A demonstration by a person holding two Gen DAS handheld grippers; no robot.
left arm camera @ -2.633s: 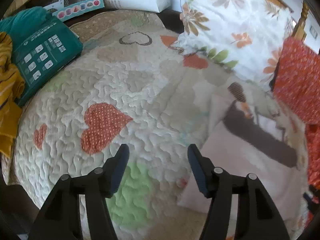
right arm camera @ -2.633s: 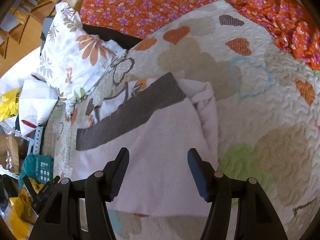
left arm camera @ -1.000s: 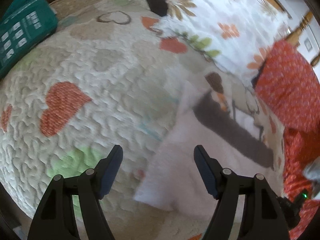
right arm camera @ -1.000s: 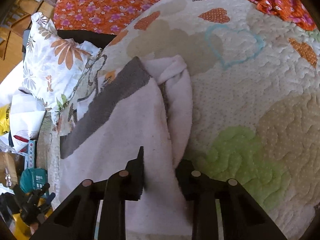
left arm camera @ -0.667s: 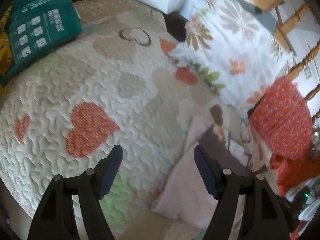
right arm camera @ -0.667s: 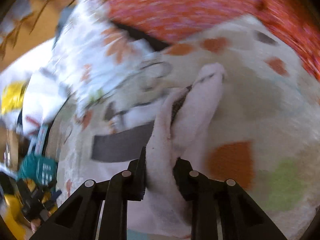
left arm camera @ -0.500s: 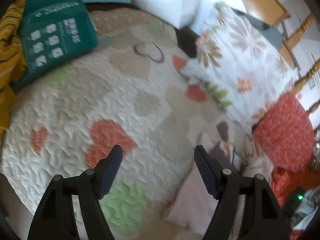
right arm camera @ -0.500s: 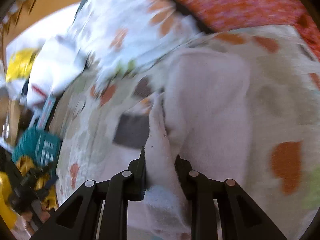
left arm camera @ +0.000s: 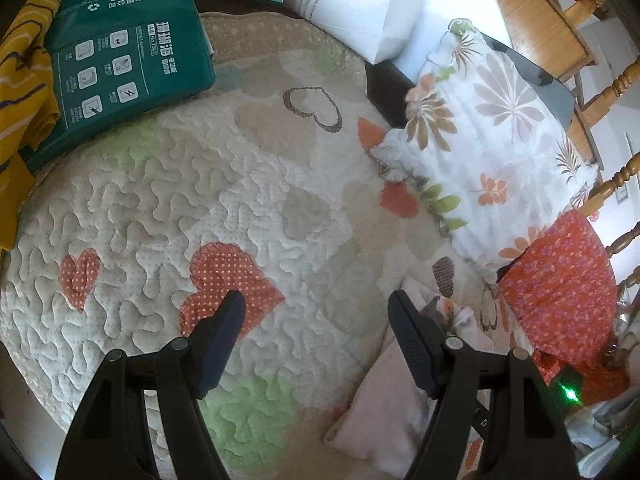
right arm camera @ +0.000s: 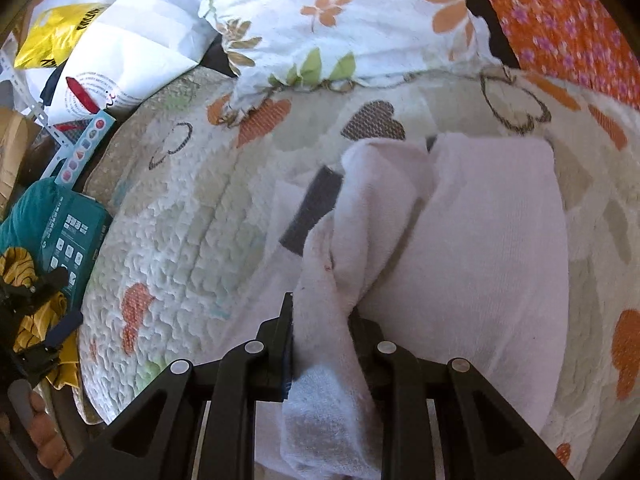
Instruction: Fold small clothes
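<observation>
A small pale pink garment [right arm camera: 480, 240] with a dark grey band [right arm camera: 312, 210] lies on the heart-patterned quilt [right arm camera: 192, 216]. My right gripper [right arm camera: 320, 316] is shut on a bunched edge of the garment, lifted and folded over the rest of it. In the left wrist view the garment [left arm camera: 384, 404] shows at the lower right, partly behind my right finger. My left gripper [left arm camera: 316, 320] is open and empty above the quilt [left arm camera: 200, 200], left of the garment.
A floral pillow [left arm camera: 492, 148] and orange floral cloth [left arm camera: 560, 280] lie to the right. A green paper pack [left arm camera: 116, 60], yellow cloth [left arm camera: 20, 80] and a white bag [left arm camera: 360, 4] sit at the quilt's far edge. Wooden chairs [left arm camera: 600, 80] stand beyond.
My right gripper closed on the garment's edge, lifted it and carried it across over the garment. My left gripper stayed open and drew back to the left, away from the garment.
</observation>
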